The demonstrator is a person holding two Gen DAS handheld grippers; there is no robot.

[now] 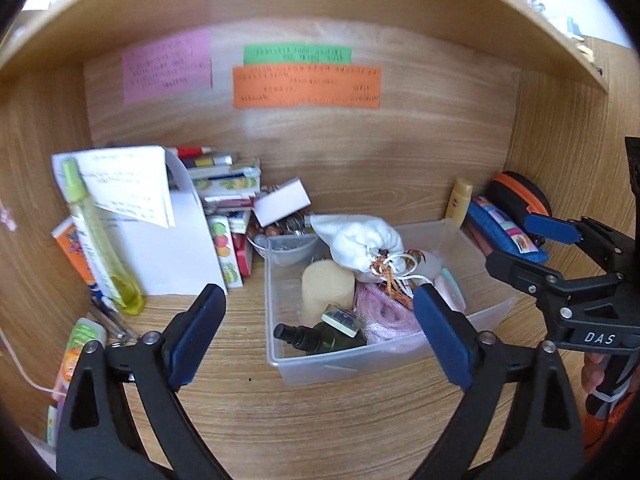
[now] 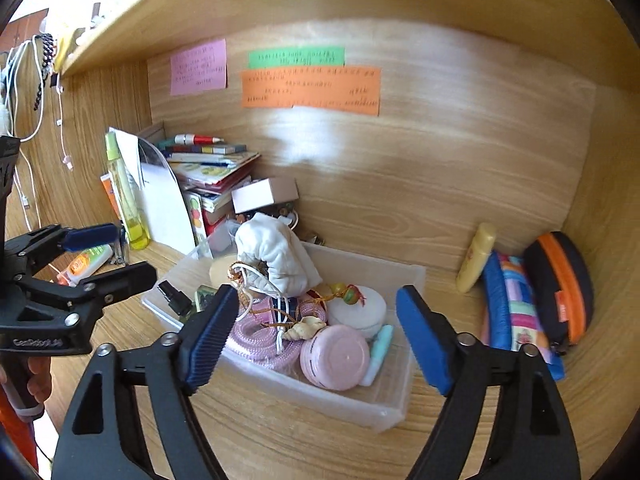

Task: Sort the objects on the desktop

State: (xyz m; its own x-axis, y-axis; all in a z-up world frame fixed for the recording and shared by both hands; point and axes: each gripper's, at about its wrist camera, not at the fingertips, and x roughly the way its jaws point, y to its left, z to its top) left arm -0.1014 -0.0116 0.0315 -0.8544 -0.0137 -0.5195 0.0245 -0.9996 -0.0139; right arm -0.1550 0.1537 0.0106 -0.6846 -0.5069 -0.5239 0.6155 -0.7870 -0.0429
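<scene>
Currently both grippers, left gripper and right gripper, are hanging wide, empty | white cloth bag in bin is looking soft, light | pinching its tied neck is likely safest

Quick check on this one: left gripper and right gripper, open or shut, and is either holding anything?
Left gripper: open, holding nothing, above the desk in front of the clear bin.
Right gripper: open, holding nothing, in front of the same bin.

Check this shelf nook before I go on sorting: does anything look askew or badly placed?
Yes. The small white box behind the clear bin sits tilted, one end propped on the clutter. The white drawstring pouch is heaped on top of the bin's contents, above the rim. Nothing looks spilled or broken.
</scene>
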